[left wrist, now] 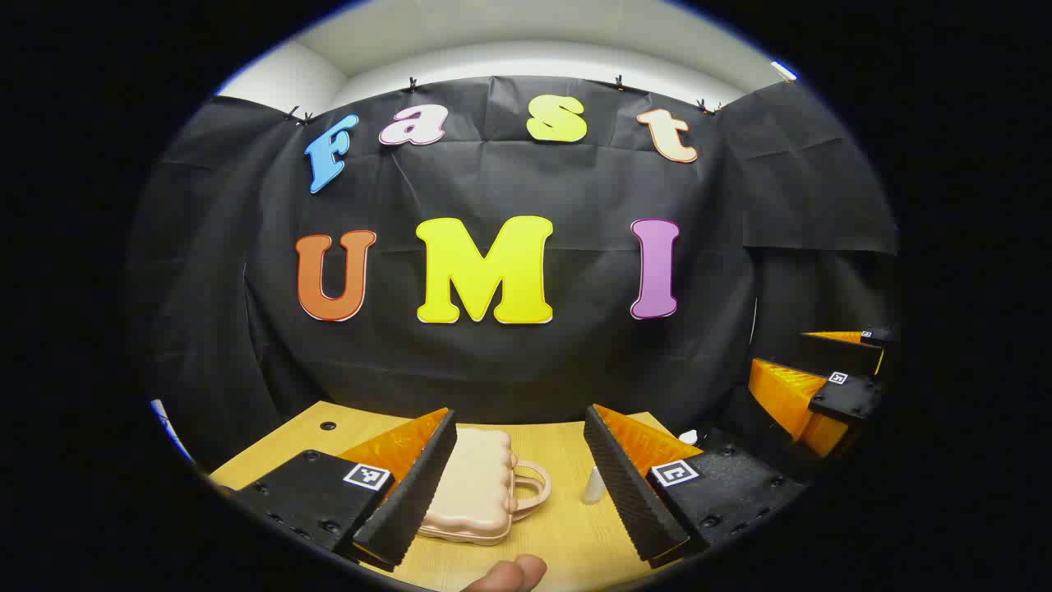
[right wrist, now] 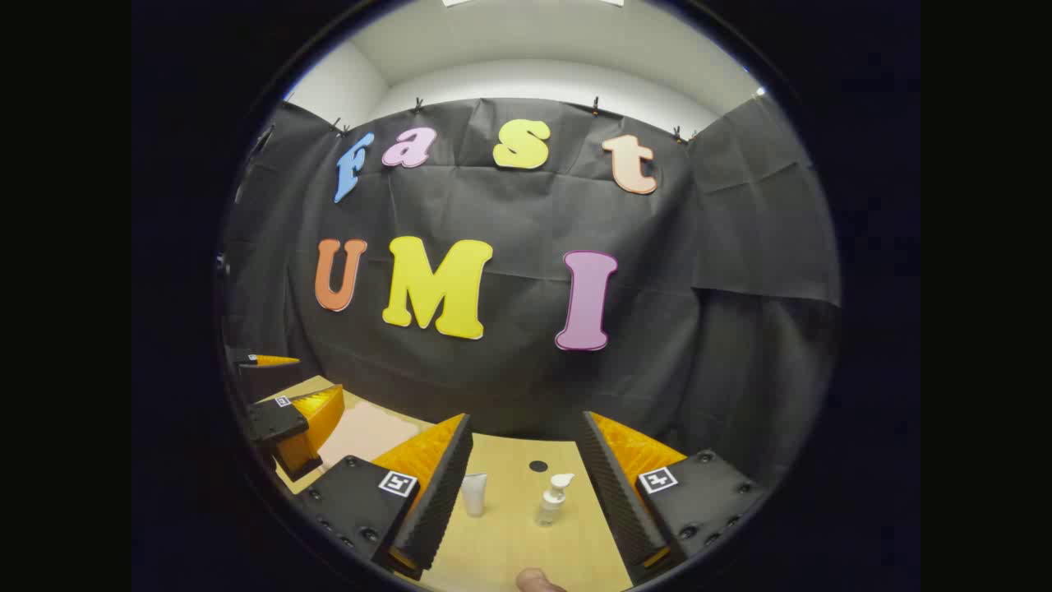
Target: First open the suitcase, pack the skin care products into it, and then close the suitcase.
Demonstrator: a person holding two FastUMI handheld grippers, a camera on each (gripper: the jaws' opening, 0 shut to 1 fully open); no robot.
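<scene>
1. Tabletop (left wrist: 567, 526): pale wood, backed by the booth's black cloth wall. A small dark hole sits near its far edge in the right gripper view.
2. Suitcase (left wrist: 472, 485): small, pink, ribbed, lying flat and closed toward the tabletop's left side, handle (left wrist: 532, 485) pointing right. Nothing packed; opening is the first step, by my reading, and all the steps are left.
3. Left gripper (left wrist: 519, 485): fingers spread wide, empty, hanging above the near edge with the suitcase partly behind its left finger.
4. Right gripper (right wrist: 526, 489): likewise spread, holding nothing, aimed at the products.
5. Pump bottle (right wrist: 552, 497): clear, white pump, upright, mid-table to the right of the suitcase.
6. Tube (right wrist: 473, 493): white, standing just left of the bottle, apart from it.
7. Obstacles: none between grippers and suitcase; the products stand well clear of it.
</scene>
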